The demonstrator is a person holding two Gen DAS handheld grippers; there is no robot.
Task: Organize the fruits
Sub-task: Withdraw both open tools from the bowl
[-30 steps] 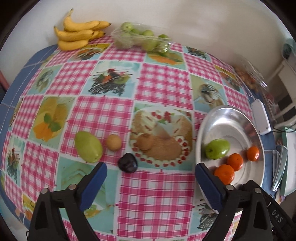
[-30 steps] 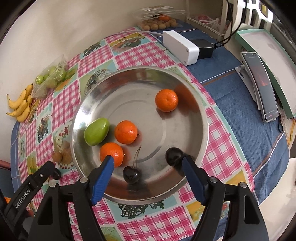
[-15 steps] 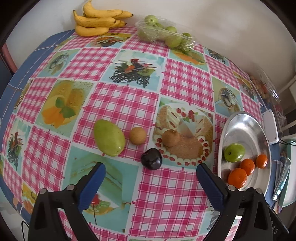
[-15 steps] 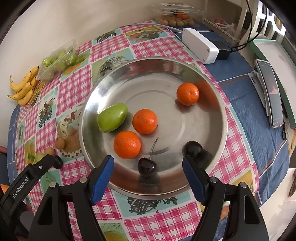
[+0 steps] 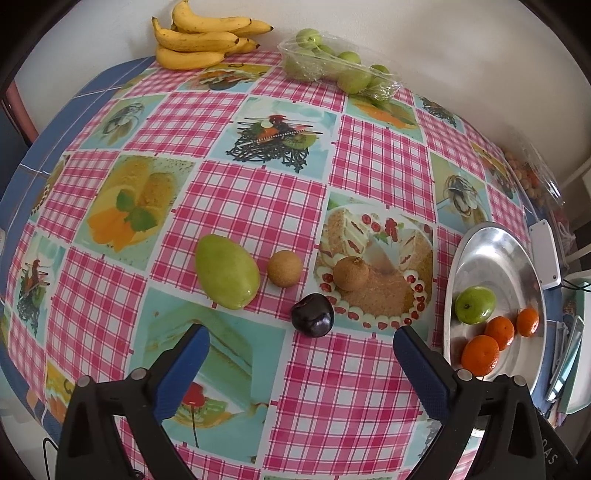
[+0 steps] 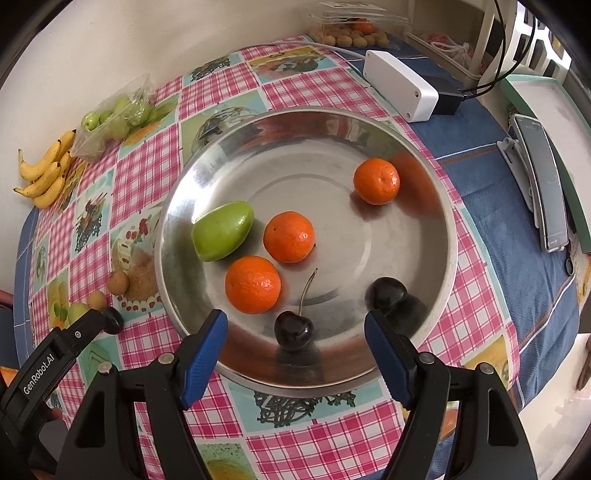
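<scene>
On the checked tablecloth lie a green mango (image 5: 227,271), two small brown round fruits (image 5: 284,268) (image 5: 351,273) and a dark cherry (image 5: 313,315). My left gripper (image 5: 301,343) hovers just short of that cherry, jaws opening, nothing between them. The metal plate (image 6: 295,110) holds a green fruit (image 6: 223,230), three oranges (image 6: 289,236) and two dark cherries, one stemmed (image 6: 293,330) and one bare (image 6: 386,293). My right gripper (image 6: 295,325) hangs open over the plate's near side, and the stemmed cherry lies untouched below the gap.
Bananas (image 5: 207,40) and a bag of green fruits (image 5: 340,66) sit at the far wall. A white box (image 6: 400,90), a phone (image 6: 543,184) and a clear tub of small fruits (image 6: 354,31) lie beyond the plate. The table edge runs close behind both grippers.
The left view has slid left, so the loose fruits and plate sit further right in it, and its jaws stand slightly wider. The right view has shifted a little; the plate's fruits kept their places.
</scene>
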